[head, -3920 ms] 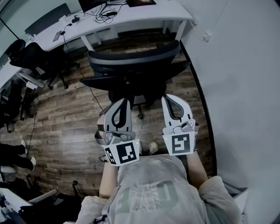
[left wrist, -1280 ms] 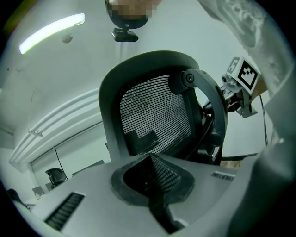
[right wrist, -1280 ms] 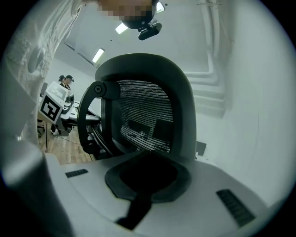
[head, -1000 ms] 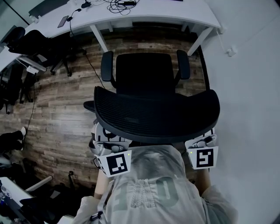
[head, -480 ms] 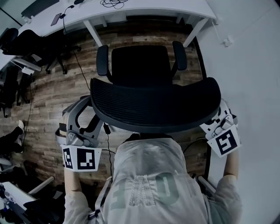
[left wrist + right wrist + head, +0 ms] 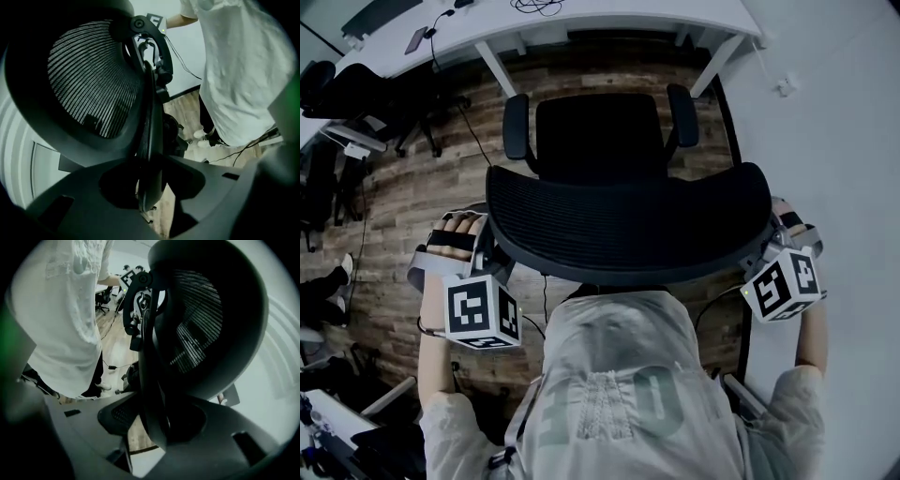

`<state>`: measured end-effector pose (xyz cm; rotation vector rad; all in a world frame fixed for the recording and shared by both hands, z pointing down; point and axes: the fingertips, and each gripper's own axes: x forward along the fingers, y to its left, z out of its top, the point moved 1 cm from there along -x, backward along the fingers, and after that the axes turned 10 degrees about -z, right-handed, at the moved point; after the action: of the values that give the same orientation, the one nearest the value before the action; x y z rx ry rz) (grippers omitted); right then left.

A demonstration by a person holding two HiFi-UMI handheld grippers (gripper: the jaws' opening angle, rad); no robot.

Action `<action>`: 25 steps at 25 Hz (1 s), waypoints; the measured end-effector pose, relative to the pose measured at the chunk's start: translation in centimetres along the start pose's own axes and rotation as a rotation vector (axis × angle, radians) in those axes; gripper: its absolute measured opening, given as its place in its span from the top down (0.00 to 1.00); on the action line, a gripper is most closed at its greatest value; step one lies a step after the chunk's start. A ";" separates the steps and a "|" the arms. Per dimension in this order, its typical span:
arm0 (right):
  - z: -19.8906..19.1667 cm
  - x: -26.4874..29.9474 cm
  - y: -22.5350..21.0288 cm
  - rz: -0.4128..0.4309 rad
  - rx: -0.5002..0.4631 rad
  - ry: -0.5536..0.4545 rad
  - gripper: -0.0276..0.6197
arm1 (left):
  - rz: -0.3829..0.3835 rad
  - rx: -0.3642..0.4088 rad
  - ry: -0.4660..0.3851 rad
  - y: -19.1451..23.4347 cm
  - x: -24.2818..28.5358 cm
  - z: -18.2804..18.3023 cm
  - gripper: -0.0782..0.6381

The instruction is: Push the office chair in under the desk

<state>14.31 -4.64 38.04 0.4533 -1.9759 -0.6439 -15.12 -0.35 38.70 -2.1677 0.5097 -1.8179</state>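
The black office chair stands in the middle of the head view, its seat (image 6: 600, 136) facing the white desk (image 6: 609, 23) and its mesh backrest (image 6: 628, 225) nearest to me. My left gripper (image 6: 490, 251) grips the backrest's left edge and my right gripper (image 6: 766, 253) its right edge. In the left gripper view the backrest's rim (image 6: 151, 140) runs down into the left gripper (image 6: 150, 197). The right gripper view shows the rim (image 6: 152, 380) inside the right gripper (image 6: 157, 427). Both pairs of jaws have just been closing with the rim between them, and they sit against it.
Other black chairs (image 6: 356, 94) crowd the left side. A white wall (image 6: 844, 112) runs close along the right. The desk's legs (image 6: 492, 66) frame the gap ahead of the seat, and a cable (image 6: 469, 141) trails over the wooden floor.
Both grippers came out from behind the backrest, swung outwards to its sides, rolled over and sank onto its side edges. The chair has hardly shifted in the last half second.
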 end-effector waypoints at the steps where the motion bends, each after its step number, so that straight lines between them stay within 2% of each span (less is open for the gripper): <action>1: -0.4 0.2 0.0 -0.004 -0.032 0.029 0.69 | -0.005 0.004 0.000 -0.1 0.2 0.1 0.67; 5: -1.2 1.0 0.0 0.003 -0.118 0.090 0.71 | -0.017 0.008 -0.009 0.2 0.3 0.1 0.67; 10: -1.0 1.3 -0.1 0.032 -0.122 0.078 0.73 | -0.038 0.011 0.010 0.5 0.7 -0.1 0.68; 14: -1.3 1.6 -0.5 0.029 -0.121 0.078 0.73 | -0.001 0.021 0.031 1.2 1.1 -0.1 0.68; 19: -1.6 2.7 -1.9 0.026 -0.124 0.084 0.74 | -0.013 0.032 0.065 3.6 2.3 -0.2 0.68; 25: -2.4 5.1 -4.8 0.008 -0.123 0.090 0.74 | -0.013 0.043 0.053 7.3 3.9 -0.7 0.68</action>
<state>14.32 -11.89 39.56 0.3920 -1.8404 -0.7230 -15.87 -8.59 39.22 -2.1048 0.4648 -1.8802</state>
